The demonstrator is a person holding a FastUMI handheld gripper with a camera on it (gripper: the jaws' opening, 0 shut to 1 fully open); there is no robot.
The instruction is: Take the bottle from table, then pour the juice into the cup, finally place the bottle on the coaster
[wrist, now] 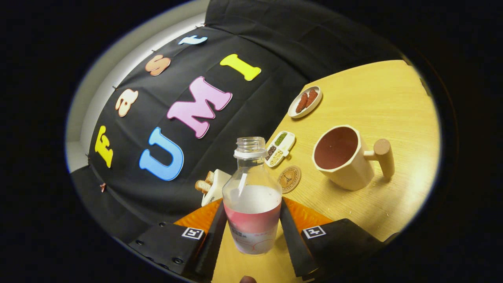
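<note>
Open bottle (252, 196) held upright between the jaws, lifted, tilted view | cup (346, 157) beyond on desk (393, 102), coaster (289, 179) between | risk: juice spilling past rim if tipped early

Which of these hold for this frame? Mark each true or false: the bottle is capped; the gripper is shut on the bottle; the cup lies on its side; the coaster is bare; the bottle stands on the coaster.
1. The bottle is capped. False: its mouth is open, no cap on it.
2. The gripper is shut on the bottle. True: both fingers press its sides.
3. The cup lies on its side. False: it stands upright on the table, handle pointing away from the bottle.
4. The coaster is bare. True.
5. The bottle stands on the coaster. False: it is between the fingers, with the coaster beyond it.
</note>
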